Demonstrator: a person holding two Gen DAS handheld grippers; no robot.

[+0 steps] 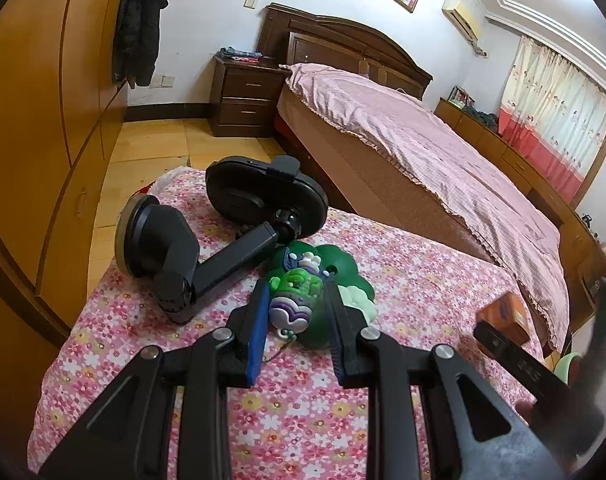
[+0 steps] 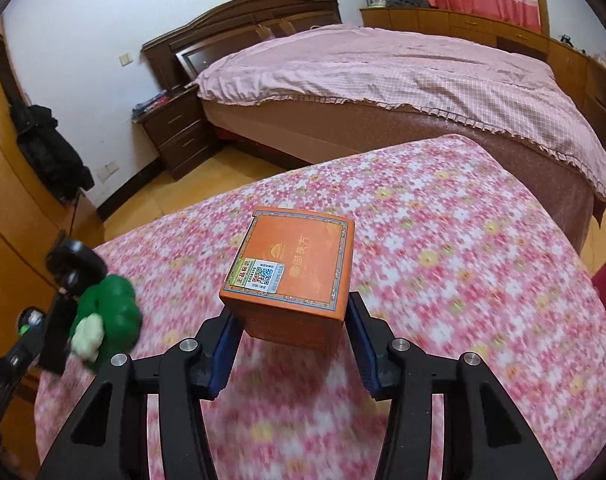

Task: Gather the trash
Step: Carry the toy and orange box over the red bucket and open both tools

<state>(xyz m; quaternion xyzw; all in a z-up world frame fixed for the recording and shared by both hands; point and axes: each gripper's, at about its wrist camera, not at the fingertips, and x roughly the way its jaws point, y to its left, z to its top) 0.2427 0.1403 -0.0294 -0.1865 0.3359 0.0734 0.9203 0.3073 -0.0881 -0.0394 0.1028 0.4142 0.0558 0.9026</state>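
Right wrist view: the right tool point(image 2: 289, 330) clamps an orange box point(image 2: 293, 270) above the floral surface point(image 2: 463, 260); left tool point(image 1: 297, 312) grips a green toy point(image 1: 299, 292). Next, likely carrying both to a bin.

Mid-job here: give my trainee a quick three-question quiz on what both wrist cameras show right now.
1. True or false: the orange box sits between the right gripper fingers.
2. Which thing does the left gripper hold? A phone mount B green toy C pillow
3. Fill in: the black phone mount lies on the ____-patterned cloth.

Key: 1 true; 2 B, the green toy; 3 flower.
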